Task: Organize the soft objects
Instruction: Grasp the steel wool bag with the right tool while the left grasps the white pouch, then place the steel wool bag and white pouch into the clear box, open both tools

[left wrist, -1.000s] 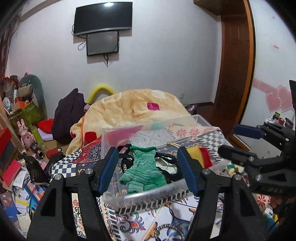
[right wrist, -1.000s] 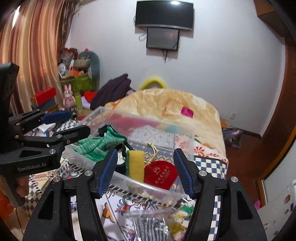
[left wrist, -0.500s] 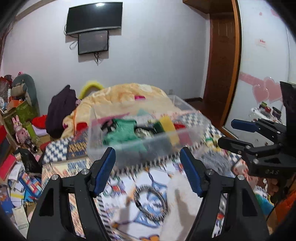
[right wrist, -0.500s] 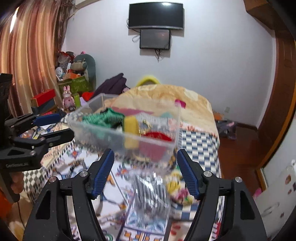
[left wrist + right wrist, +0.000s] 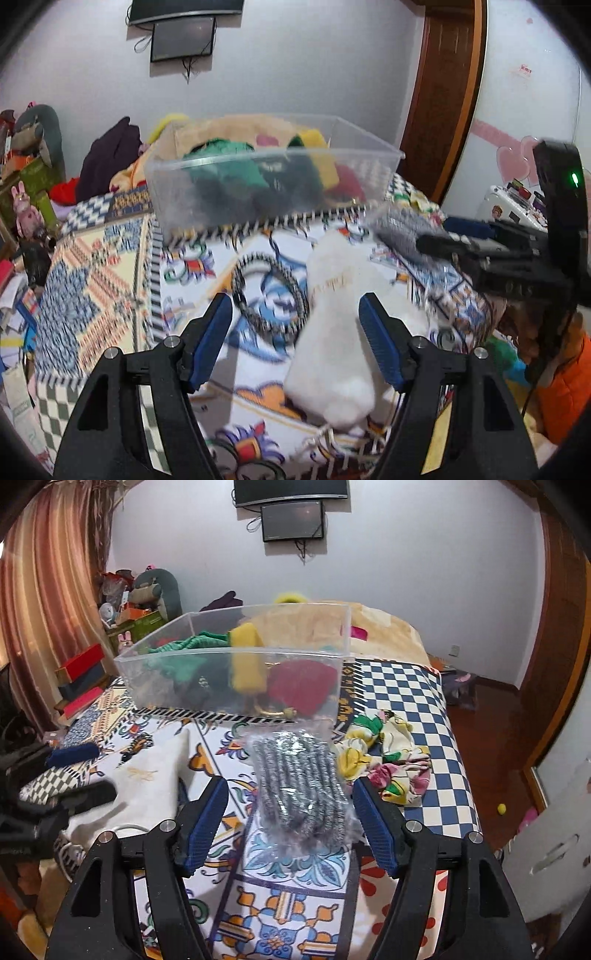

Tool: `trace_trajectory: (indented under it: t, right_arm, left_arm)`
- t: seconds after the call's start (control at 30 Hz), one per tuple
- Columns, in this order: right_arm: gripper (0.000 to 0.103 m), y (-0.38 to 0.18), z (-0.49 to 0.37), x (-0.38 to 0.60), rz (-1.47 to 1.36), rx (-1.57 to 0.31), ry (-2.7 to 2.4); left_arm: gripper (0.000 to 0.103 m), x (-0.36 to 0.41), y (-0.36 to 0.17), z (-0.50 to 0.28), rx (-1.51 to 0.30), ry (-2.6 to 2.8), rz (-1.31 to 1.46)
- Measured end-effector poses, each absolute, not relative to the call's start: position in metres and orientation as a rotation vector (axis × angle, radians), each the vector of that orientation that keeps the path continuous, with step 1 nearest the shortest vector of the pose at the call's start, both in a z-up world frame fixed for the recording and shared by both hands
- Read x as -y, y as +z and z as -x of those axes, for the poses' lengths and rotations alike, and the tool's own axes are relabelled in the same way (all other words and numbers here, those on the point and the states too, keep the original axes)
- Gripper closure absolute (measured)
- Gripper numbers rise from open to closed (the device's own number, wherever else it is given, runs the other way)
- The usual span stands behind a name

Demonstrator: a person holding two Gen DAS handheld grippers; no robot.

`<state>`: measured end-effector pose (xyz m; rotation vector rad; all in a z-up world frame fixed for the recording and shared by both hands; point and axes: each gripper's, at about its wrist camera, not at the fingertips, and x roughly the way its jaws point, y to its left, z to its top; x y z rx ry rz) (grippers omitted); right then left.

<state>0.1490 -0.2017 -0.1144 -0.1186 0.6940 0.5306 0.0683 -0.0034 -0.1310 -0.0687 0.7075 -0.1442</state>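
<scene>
Left gripper spread wide, empty, above white sock on the patterned cloth; bead ring just left of the sock. Clear bin behind holds green, yellow and red soft items, blurred. Right gripper wide, empty, over bagged grey bundle. Floral cloth lies right.

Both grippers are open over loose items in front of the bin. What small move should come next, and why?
Probably lower the right gripper and shut it on the grey bagged bundle: the bundle lies between its open fingers, in front of the clear bin that already holds soft items.
</scene>
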Motion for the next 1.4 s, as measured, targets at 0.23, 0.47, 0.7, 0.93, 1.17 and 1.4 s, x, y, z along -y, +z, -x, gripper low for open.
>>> trace_trajectory:
  t: [0.23, 0.47, 0.7, 0.93, 1.17, 1.4]
  right_arm:
    - [0.053, -0.123, -0.155, 0.204, 0.107, -0.728, 0.527]
    - [0.071, -0.127, -0.154, 0.203, 0.11, -0.743, 0.548]
    - [0.074, -0.114, -0.146, 0.202, 0.098, -0.707, 0.576]
    - [0.075, -0.095, -0.136, 0.202, 0.086, -0.648, 0.591]
    - [0.075, -0.075, -0.131, 0.198, 0.087, -0.59, 0.6]
    - [0.075, -0.057, -0.137, 0.202, 0.078, -0.53, 0.572]
  left_arm:
    - [0.053, 0.004, -0.142, -0.061, -0.735, -0.173, 0.094]
    - [0.08, 0.008, -0.143, -0.056, -0.729, -0.201, 0.085]
    - [0.095, 0.006, -0.136, -0.052, -0.707, -0.196, 0.093]
    - [0.098, -0.001, -0.119, -0.049, -0.668, -0.193, 0.125]
    - [0.099, -0.007, -0.088, -0.054, -0.59, -0.195, 0.133]
    - [0.099, -0.008, -0.049, -0.068, -0.48, -0.18, 0.114]
